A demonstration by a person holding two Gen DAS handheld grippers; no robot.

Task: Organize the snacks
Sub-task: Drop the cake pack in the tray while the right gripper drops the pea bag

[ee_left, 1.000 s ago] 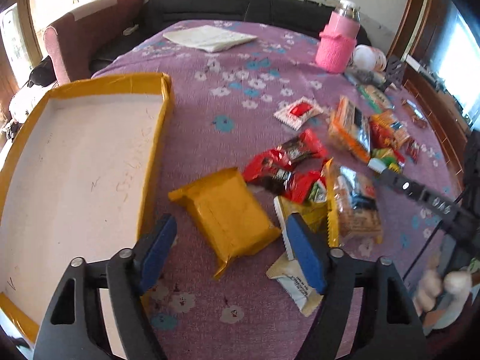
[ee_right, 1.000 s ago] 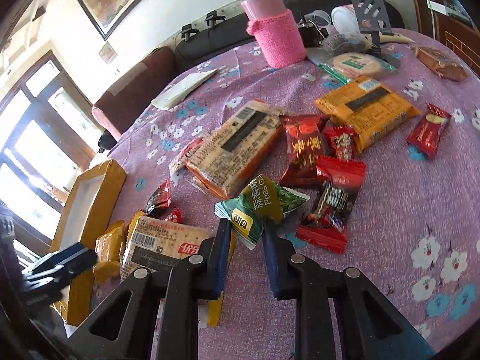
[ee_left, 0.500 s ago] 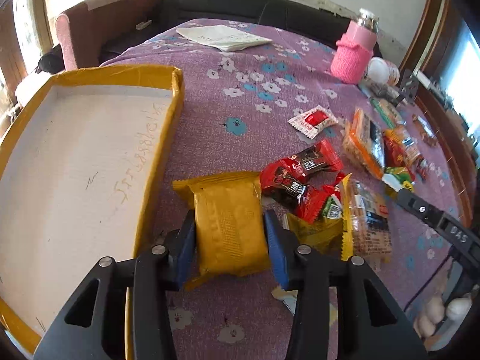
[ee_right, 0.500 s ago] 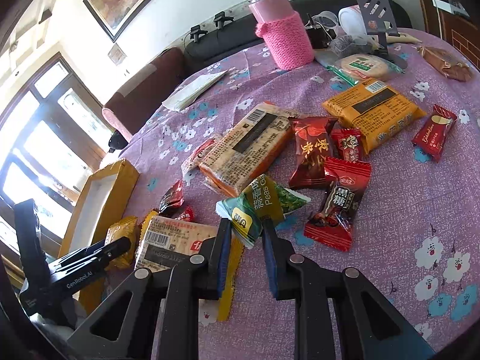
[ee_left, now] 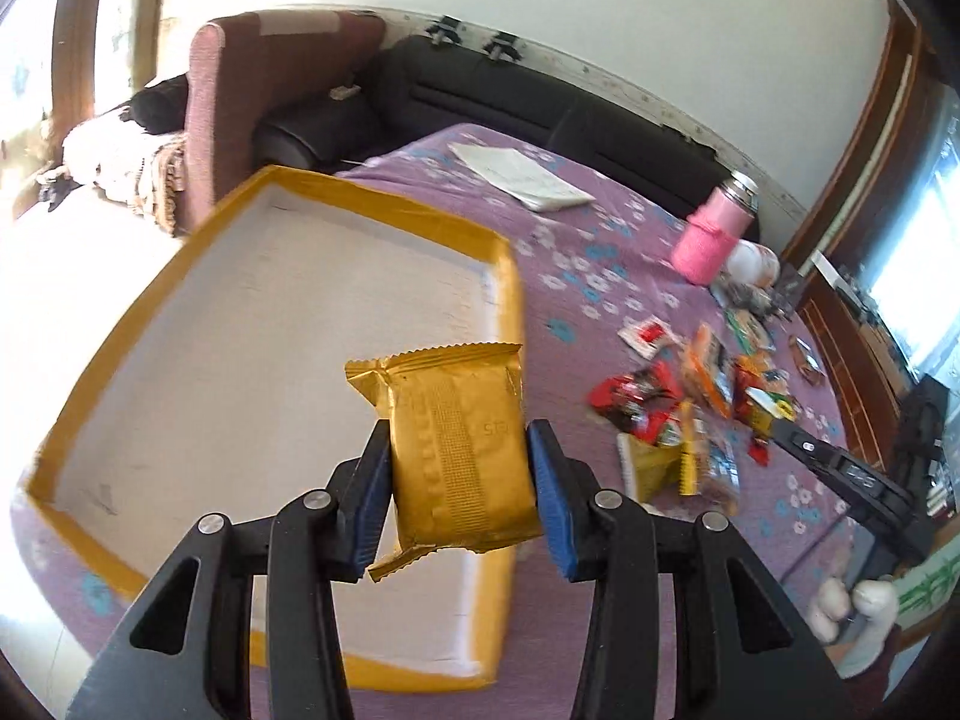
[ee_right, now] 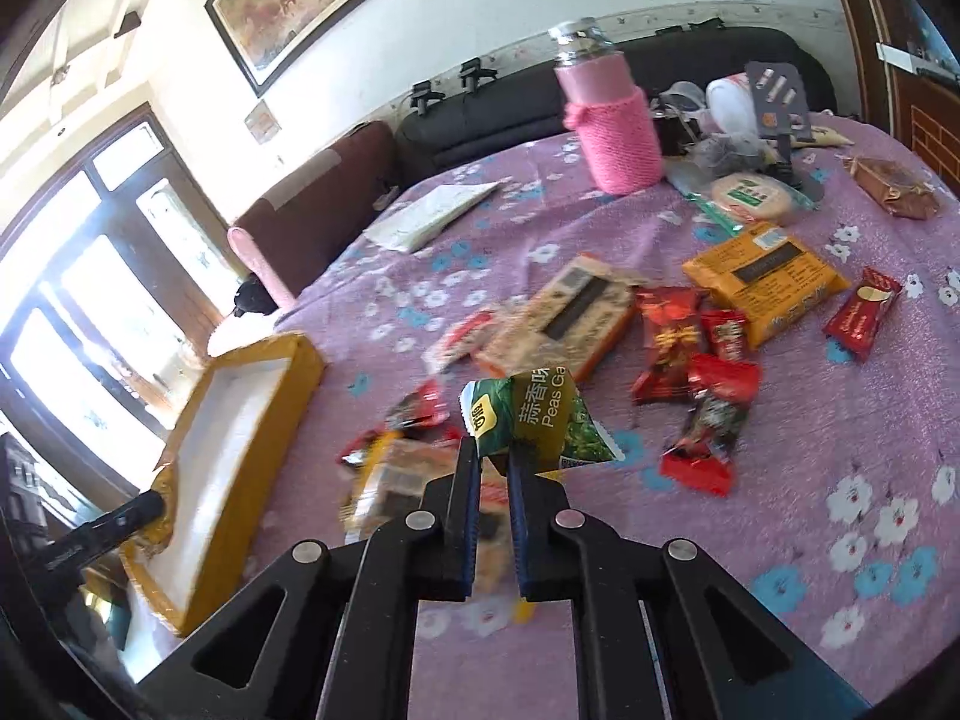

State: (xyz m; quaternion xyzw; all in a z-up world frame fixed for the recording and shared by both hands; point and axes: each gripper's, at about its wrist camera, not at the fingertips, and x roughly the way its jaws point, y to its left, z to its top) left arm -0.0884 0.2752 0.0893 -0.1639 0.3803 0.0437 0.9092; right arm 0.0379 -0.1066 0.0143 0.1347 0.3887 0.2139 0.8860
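My left gripper (ee_left: 459, 450) is shut on a gold snack pack (ee_left: 459, 450), held in the air over the near right part of a shallow yellow-rimmed white box (ee_left: 360, 198). My right gripper (ee_right: 495, 456) is shut on the edge of a green peas packet (ee_right: 531, 414), lifted off the purple flowered cloth above the pile of snacks. Several red, orange and clear-wrapped snacks (ee_right: 702, 354) lie loose on the cloth. The box (ee_right: 300, 372) shows at the left in the right wrist view, with the left gripper's dark arm (ee_right: 102, 531) near its front end.
A pink-sleeved bottle (ee_right: 612, 132) stands at the back with a white cup, a phone stand and small bags beside it. A folded white paper (ee_right: 432, 216) lies far back. A dark sofa and an armchair (ee_left: 252, 102) edge the table.
The left gripper closed on the gold pack, raised it off the cloth and carried it left over the box. The right gripper closed on the green packet and lifted it.
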